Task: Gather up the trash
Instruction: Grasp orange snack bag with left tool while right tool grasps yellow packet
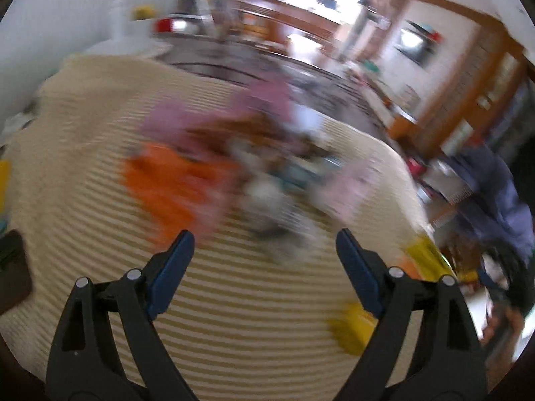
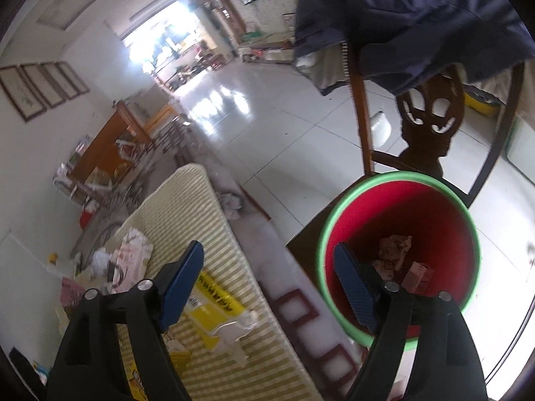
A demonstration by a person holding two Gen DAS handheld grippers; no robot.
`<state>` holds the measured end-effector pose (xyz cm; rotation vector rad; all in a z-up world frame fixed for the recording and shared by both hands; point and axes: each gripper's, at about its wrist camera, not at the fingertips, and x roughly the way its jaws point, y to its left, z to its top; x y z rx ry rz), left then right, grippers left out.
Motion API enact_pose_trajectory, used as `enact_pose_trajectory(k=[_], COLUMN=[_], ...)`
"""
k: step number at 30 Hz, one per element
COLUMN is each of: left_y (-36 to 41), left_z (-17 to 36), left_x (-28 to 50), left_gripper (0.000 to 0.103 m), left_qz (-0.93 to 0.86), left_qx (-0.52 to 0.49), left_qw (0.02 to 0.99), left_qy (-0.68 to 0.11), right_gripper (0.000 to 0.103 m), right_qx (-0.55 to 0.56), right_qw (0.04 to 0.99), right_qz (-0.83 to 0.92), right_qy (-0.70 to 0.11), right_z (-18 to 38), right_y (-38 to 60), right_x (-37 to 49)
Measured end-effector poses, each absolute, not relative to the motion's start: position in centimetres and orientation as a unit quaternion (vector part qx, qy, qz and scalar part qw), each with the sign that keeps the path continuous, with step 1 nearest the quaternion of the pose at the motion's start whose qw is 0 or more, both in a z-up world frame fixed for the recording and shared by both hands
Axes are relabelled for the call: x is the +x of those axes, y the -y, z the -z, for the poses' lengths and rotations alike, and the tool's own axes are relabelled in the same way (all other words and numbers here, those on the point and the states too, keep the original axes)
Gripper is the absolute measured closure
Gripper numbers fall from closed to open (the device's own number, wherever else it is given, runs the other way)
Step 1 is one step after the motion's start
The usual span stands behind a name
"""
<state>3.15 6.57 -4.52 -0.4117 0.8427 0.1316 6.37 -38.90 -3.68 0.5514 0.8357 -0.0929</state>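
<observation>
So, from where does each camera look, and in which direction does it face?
Left wrist: on the left gripper, tilted down at blurred trash on the striped mat; both open fingers show.
Right wrist: on the right gripper, tilted down between mat edge and red bin with trash inside; both open fingers show, nothing held.
Shared: the mat, the yellow wrapper, the blue jacket.

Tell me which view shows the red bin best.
The right wrist view: the red bin with its green rim sits sharp beside the table, a few scraps visible inside. The left wrist view is motion-blurred and shows no bin.
</observation>
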Motion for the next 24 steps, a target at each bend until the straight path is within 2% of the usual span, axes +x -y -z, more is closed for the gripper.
enact_pose_trajectory(k=[2, 7, 15, 16, 17, 18, 20, 24], left_y=[-9.2, -14.2, -14.2, -13.9, -13.9, -13.5, -13.2, -13.9], left_z=[4.9, 7.6, 9.7, 9.7, 9.6, 9.7, 9.4, 9.3], left_x=[3.5, 5.3, 9.0, 9.3, 9.4, 8.8, 8.6, 7.8], left_gripper=[0.019, 0.019, 0.019, 0.023, 0.034, 0.036, 0.049, 0.054], left_qz=[-0.107, -0.147, -0.154, -0.151, -0.149, -0.148, -0.146, -0.137], left_qx=[-0.203, -0.295, -0.305, -0.290, -0.282, -0.275, -0.263, -0.263], left_qw=[0.884, 0.842, 0.831, 0.837, 0.840, 0.843, 0.849, 0.851], left_qy=[-0.408, -0.427, -0.438, -0.439, -0.439, -0.438, -0.434, -0.434], right_gripper=[0.024, 0.024, 0.021, 0.021, 0.021, 0.021, 0.021, 0.020], right_qx=[0.253, 0.221, 0.183, 0.178, 0.171, 0.164, 0.155, 0.142], right_qw=[0.878, 0.884, 0.888, 0.888, 0.888, 0.889, 0.887, 0.880], right_qz=[0.038, 0.020, 0.005, 0.003, -0.002, -0.007, -0.021, -0.039], right_qy=[-0.405, -0.412, -0.421, -0.423, -0.426, -0.428, -0.434, -0.452], right_z=[3.7, 3.7, 4.1, 4.2, 4.3, 4.4, 4.6, 5.1], right_y=[38.0, 36.1, 34.4, 34.2, 33.8, 33.4, 32.7, 32.0], right_x=[6.6, 6.9, 7.7, 7.8, 8.0, 8.1, 8.4, 8.7])
